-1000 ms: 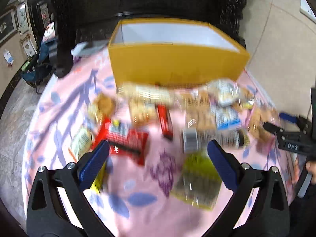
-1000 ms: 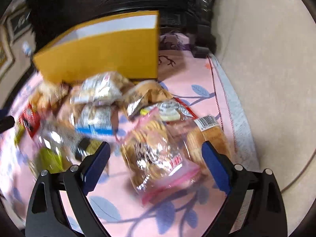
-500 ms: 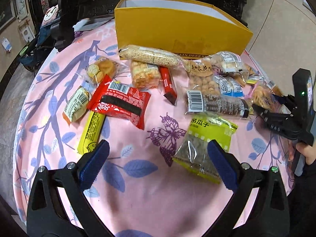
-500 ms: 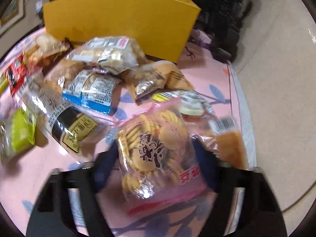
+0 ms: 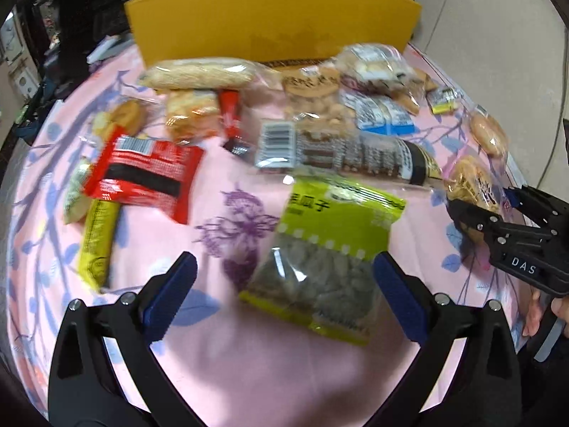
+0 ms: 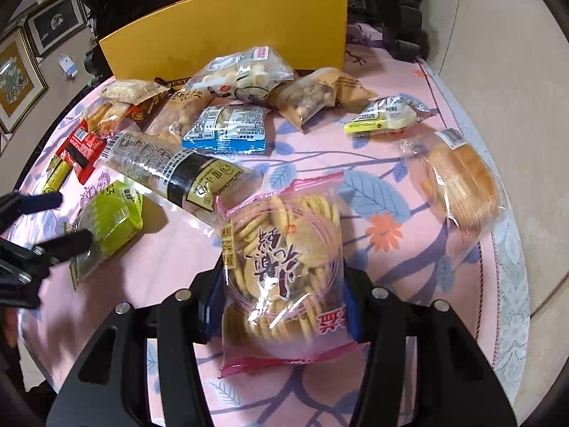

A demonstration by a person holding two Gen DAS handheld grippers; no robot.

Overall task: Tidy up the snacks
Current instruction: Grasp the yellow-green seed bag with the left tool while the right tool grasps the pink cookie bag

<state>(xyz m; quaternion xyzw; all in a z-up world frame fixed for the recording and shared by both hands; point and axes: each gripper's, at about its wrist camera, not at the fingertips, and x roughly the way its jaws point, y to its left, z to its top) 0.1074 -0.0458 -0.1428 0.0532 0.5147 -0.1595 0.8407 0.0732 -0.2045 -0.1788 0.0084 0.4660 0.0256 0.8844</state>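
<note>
Several snack packs lie on a pink flowered tablecloth (image 5: 220, 366) in front of a yellow box (image 5: 274, 17). My left gripper (image 5: 284, 299) is open, its fingers on either side of the near end of a green seed bag (image 5: 327, 249), not touching it. My right gripper (image 6: 282, 306) is shut on a pink-edged bag of round crackers (image 6: 284, 249); it also shows in the left wrist view (image 5: 476, 206). The yellow box (image 6: 231, 39) stands at the back in the right wrist view.
A red pack (image 5: 142, 174), a yellow bar (image 5: 97, 238) and a long barcode pack (image 5: 345, 153) lie mid-table. A blue pack (image 6: 227, 128), a bread pack (image 6: 458, 185) and a small yellow-striped pack (image 6: 384, 117) lie ahead. The table edge (image 6: 512, 267) is at the right.
My right gripper has closed on the cracker bag. My left gripper has moved forward and right, down over the green seed bag, still open.
</note>
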